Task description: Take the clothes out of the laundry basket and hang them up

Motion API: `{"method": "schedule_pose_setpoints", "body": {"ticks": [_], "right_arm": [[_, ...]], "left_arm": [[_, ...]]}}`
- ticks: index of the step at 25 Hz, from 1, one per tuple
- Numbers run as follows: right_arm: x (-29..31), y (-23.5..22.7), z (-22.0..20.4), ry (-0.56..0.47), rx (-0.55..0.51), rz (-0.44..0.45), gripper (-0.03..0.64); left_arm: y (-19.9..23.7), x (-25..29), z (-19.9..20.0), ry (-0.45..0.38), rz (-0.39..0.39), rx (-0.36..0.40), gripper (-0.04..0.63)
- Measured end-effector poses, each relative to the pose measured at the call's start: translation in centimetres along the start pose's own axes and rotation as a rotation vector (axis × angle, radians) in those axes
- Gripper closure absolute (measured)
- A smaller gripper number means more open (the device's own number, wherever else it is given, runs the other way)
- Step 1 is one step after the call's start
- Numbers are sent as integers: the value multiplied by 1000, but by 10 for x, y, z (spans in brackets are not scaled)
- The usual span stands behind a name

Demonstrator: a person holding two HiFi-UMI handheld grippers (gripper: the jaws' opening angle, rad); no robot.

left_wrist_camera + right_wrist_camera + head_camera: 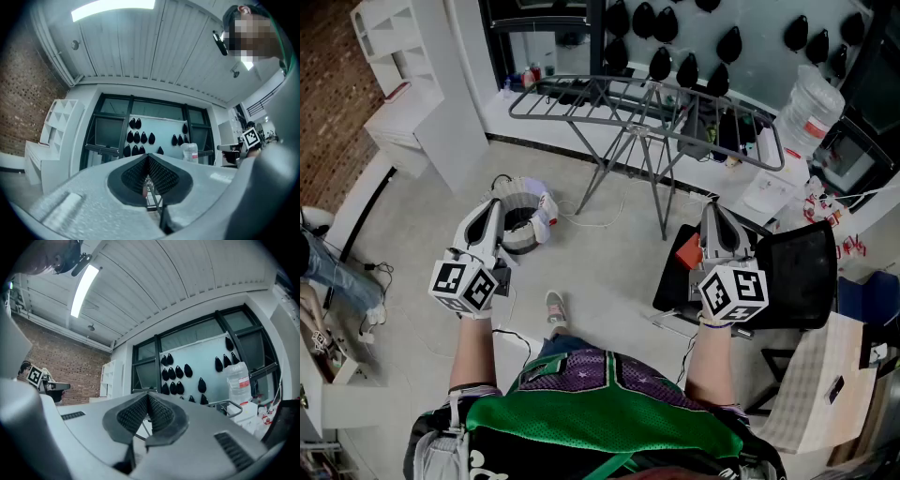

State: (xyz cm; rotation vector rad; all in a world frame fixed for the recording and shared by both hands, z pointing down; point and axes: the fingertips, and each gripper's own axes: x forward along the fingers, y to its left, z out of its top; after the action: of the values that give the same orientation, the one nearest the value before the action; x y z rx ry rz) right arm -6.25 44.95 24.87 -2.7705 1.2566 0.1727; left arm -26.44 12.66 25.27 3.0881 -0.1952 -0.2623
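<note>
The round laundry basket [525, 236] stands on the floor with dark cloth inside and a white piece [547, 208] over its right rim. A grey folding drying rack [647, 105] stands bare behind it, near the window wall. My left gripper [494, 208] hovers at the basket's left edge, shut with nothing held. My right gripper [711, 208] is held up further right, over the chair's front edge, also shut and empty. In the left gripper view the jaws [149, 157] meet tip to tip, and in the right gripper view [147, 397] likewise; both point a little upward at the wall.
A black chair [792, 272] with a red item [689, 251] stands right of me. A large water bottle [811, 105] sits on the sill at the back right. A white shelf unit [403, 75] is at the back left. Cables lie on the floor [600, 272].
</note>
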Motion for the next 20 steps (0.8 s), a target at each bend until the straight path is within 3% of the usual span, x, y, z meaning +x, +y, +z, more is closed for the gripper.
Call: {"method": "schedule_pose_setpoints", "body": {"ticks": [5,20], "right_arm": [[-6,1,4,-1,-6,10,618],[-31,-14,3,4,-16,-13,620]], "left_arm": [[-3,-2,1,-12,-4,-51,577],[-30,1,-3,7,-20,-27,577]]}}
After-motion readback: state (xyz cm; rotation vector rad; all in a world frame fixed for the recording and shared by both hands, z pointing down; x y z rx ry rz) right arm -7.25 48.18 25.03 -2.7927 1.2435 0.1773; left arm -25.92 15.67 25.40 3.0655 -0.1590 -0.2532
